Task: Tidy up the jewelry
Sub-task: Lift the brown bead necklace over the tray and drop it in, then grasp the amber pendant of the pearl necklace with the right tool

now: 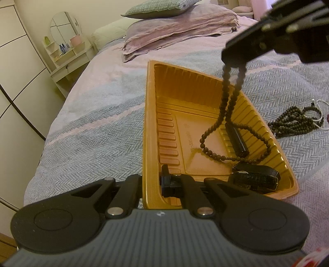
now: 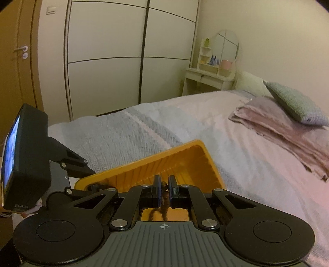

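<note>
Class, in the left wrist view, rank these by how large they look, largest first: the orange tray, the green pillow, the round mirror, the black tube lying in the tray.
1. orange tray
2. green pillow, partly cut off by the frame and far off
3. round mirror, also distant
4. black tube

The last two look close, so that order is unsure.

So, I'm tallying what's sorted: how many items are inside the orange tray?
3: a dark bead necklace hanging from the right gripper and pooling in the orange tray, a black tube, and a black case at the near corner.
</note>
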`<state>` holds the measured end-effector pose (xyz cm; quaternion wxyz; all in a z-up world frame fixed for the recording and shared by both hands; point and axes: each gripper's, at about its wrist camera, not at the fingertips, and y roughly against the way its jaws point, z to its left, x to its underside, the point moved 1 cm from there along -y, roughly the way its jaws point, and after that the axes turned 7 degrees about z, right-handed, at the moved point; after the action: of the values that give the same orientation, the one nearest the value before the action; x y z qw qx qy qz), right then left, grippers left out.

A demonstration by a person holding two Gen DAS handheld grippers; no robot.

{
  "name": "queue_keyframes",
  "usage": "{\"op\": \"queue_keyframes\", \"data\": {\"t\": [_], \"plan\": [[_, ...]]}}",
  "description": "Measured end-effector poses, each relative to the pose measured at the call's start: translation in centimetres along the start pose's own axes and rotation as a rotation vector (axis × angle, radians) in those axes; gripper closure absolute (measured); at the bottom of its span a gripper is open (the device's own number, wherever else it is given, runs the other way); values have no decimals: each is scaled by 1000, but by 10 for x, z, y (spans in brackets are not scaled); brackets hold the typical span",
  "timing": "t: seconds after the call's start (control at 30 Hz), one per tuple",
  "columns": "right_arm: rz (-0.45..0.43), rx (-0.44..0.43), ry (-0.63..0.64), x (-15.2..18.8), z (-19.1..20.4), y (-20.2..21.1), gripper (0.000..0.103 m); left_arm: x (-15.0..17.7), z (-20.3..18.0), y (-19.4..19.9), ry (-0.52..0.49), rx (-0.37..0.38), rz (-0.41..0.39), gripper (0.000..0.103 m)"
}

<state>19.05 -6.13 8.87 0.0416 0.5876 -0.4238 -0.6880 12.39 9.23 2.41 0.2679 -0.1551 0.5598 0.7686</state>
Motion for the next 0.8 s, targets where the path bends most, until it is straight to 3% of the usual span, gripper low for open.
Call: {"op": "queue_keyframes", "data": {"t": [0.13,0.3,0.33,0.37,0.43,0.67,0.8], "plan": [[0,-42,-61,6,-10,4,96,-1,0,1,1,-1,0,101],[-23,11,-125,22,-28,28,91,-2,-2,1,1,-4,0,101],[-26,26,-145,29,-34,34,84,-2,-2,1,1,-4,0,101],[-27,43,-170,39,-41,42,68,-2,-2,1,0,-4,0,101],[-25,82,-217,62,-56,54,53,-2,-2,1,-2,-5,0,101],[84,278,-395,160,-123,94,53,0,-2,0,-1,-8,-1,101],[155,346,-487,209,-149,107,53,0,-4,1,-1,-11,-1,101]]}}
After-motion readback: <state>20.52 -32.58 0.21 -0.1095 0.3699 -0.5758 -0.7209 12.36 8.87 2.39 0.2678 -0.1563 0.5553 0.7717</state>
